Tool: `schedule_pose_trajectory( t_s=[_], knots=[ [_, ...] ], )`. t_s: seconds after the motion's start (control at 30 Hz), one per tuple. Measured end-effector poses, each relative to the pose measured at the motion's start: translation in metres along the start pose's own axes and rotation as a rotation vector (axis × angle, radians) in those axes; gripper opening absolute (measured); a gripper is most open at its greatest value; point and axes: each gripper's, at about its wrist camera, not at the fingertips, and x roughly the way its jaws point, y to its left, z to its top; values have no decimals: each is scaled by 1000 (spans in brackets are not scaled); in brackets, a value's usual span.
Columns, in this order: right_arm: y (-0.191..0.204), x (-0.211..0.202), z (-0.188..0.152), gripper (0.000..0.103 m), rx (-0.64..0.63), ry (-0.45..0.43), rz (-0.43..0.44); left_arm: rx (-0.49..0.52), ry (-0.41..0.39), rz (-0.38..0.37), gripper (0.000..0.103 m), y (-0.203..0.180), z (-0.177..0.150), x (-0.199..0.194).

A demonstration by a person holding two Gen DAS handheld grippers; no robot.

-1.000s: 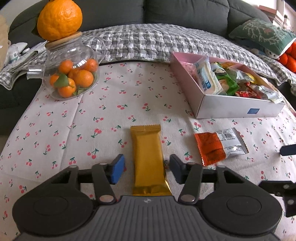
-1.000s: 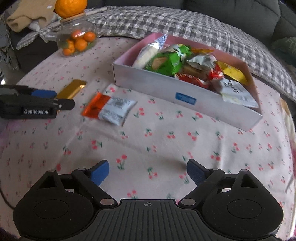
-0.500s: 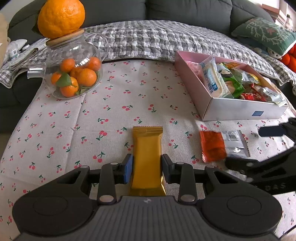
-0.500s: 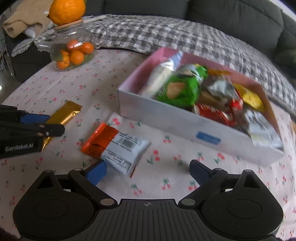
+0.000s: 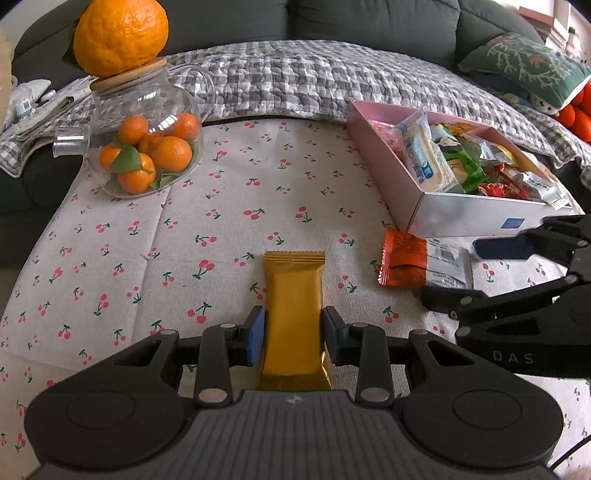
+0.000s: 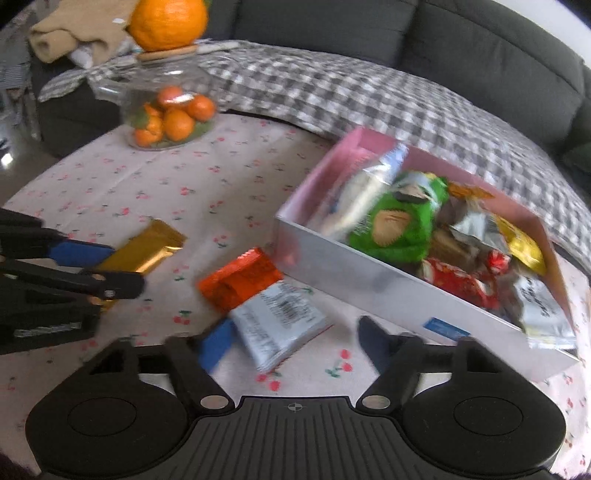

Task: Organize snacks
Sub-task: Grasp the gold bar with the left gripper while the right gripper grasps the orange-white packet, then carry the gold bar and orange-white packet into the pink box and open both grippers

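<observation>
1. Left wrist view: the left gripper (image 5: 293,339) has its two blue-padded fingers pressed against the long sides of a gold snack bar (image 5: 293,314), which lies flat on the cherry-print tablecloth (image 5: 221,206) with its far end pointing away from the camera. The jaws stand narrow, clamped on the bar.
2. Same view, to the right: an orange and white snack packet (image 5: 421,264) lies on the cloth, just in front of the pink box (image 5: 384,173) that is full of assorted packets. The right gripper (image 5: 476,269) comes in from the right edge, one finger on either side of the packet's white end.
3. Same view, far left: a glass teapot (image 5: 144,144) holds small oranges, and a large orange (image 5: 120,35) sits on its wooden lid. A grey checked blanket (image 5: 314,81) and a dark sofa (image 5: 369,22) lie behind the table.
4. Right wrist view, somewhat blurred: the right gripper (image 6: 291,338) straddles the white end of the orange and white snack packet (image 6: 269,299). Its jaws have just been closing and stand part open; the left pad is at the packet's edge, while a clear gap remains between the right pad and the packet.
5. Same view: the packet lies just beside the near corner of the pink box (image 6: 369,280). At the left edge the left gripper (image 6: 96,267) holds the gold snack bar (image 6: 147,247), and the glass teapot (image 6: 170,110) stands beyond.
</observation>
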Motion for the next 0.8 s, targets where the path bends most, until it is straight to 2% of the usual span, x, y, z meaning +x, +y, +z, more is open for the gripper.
schedule_pose_trajectory(
  t_s=[0.03, 0.13, 0.43, 0.7, 0.8],
  knots=[
    [2, -1, 1, 39, -4, 2, 8, 0, 1, 0, 31, 0, 0, 0],
    [5, -4, 0, 34, -15, 9, -4, 0, 5, -3, 28, 0, -1, -2],
    [-23, -22, -14, 33, 87, 49, 27, 10, 12, -33, 28, -4, -6, -8],
    [-57, -42, -39, 33, 189, 95, 62, 46, 21, -91, 28, -19, -10, -11],
    [-58, -50, -47, 38, 172, 105, 84, 75, 21, -108, 28, -27, -12, -12]
  ],
)
